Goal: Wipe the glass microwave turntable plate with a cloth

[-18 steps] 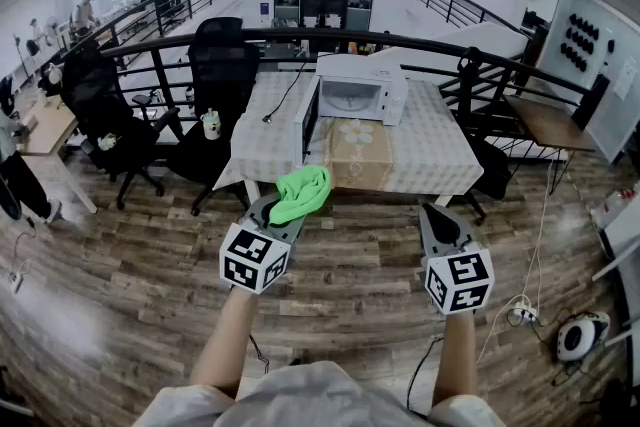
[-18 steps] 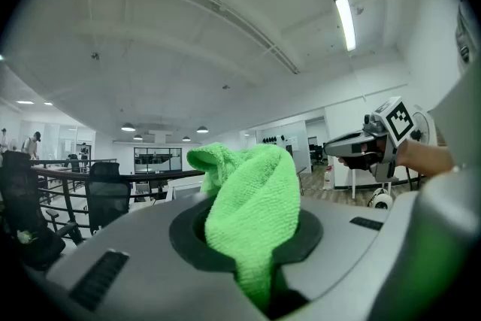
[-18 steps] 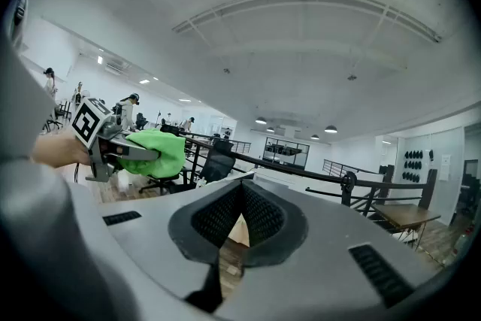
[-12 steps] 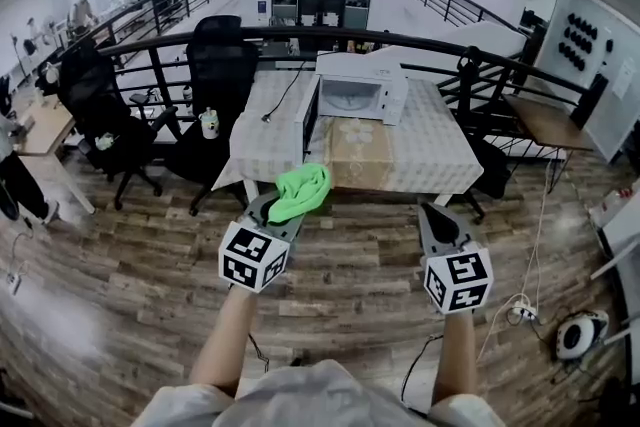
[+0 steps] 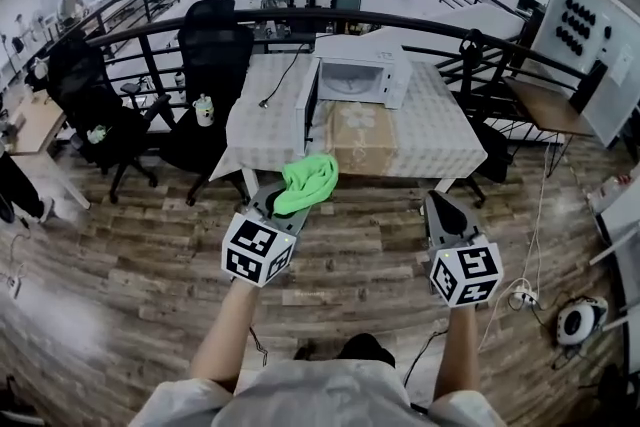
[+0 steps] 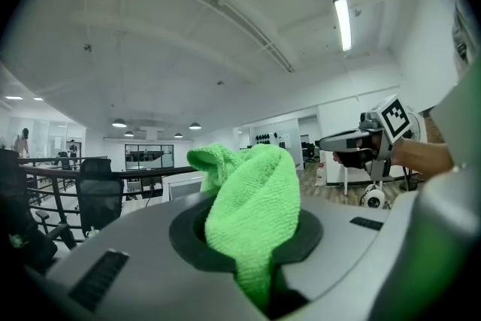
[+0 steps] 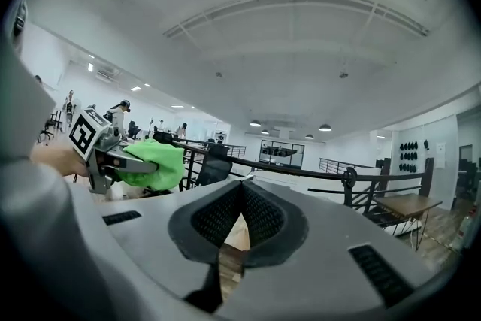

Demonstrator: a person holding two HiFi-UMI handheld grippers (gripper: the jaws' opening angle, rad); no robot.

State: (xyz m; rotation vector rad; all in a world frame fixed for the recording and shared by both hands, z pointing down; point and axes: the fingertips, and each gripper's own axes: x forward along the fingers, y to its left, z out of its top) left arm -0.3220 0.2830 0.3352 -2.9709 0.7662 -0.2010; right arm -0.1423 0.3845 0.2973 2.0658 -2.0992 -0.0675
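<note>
Zero wiping done: cloth picked up, plate not reached

Left gripper (image 5: 280, 208) is clamped on the green cloth (image 5: 308, 179). Right gripper (image 5: 438, 205) has its jaws together with nothing between them. Microwave (image 5: 358, 80) stands door-open on the table (image 5: 440, 145), well ahead of both grippers. Glass plate can't be made out, probably inside. Left to do: approach, reach plate, wipe.

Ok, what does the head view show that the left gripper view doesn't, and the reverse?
Head view only: the table top, the open cavity of the microwave, and the marker cube of the left hand-held gripper. Left gripper view only: the ceiling strip light and, close up, its jaws shut on the green cloth. Both: the green cloth and the right hand-held gripper.
</note>
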